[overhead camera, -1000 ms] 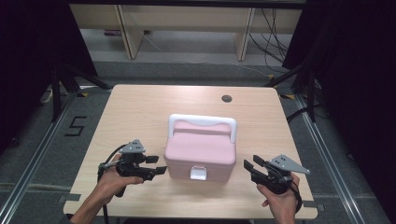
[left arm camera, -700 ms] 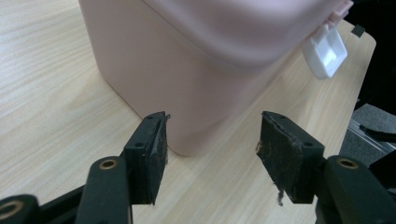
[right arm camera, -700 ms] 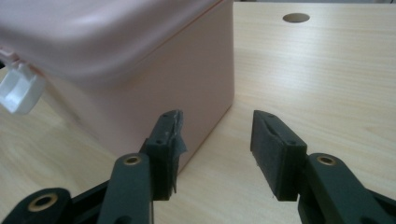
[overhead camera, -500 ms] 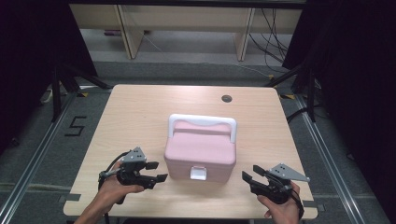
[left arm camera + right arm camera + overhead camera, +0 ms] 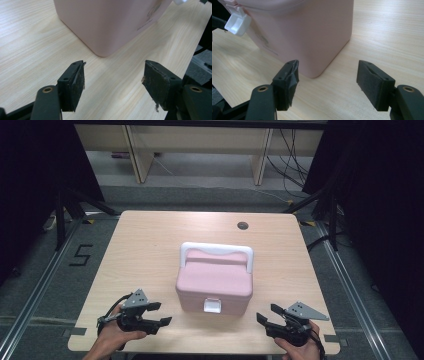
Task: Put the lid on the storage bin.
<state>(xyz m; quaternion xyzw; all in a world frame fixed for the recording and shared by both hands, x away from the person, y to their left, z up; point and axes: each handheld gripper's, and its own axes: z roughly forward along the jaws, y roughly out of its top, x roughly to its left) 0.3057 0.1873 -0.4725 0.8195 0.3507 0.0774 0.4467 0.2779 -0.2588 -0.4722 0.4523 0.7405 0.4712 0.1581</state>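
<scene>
A pink box [image 5: 214, 281] with a white handle [image 5: 217, 251] and a white latch [image 5: 212, 305] stood near the middle of the wooden table [image 5: 150, 245], with its lid closed and the latch facing the person. The left gripper [image 5: 161, 314] was low over the table at the front left of the box, apart from it. Its 2 jaws had just been opening and stood wide, with only bare table between them. The right gripper [image 5: 265, 313] was at the front right of the box, also apart from it. Its jaws had just been opening too, and nothing was between them. In the right gripper view the latch [image 5: 237, 22] seemed to hang loose, but this was not clear. A small dark hole [image 5: 243, 225] was in the far side of the table.
</scene>
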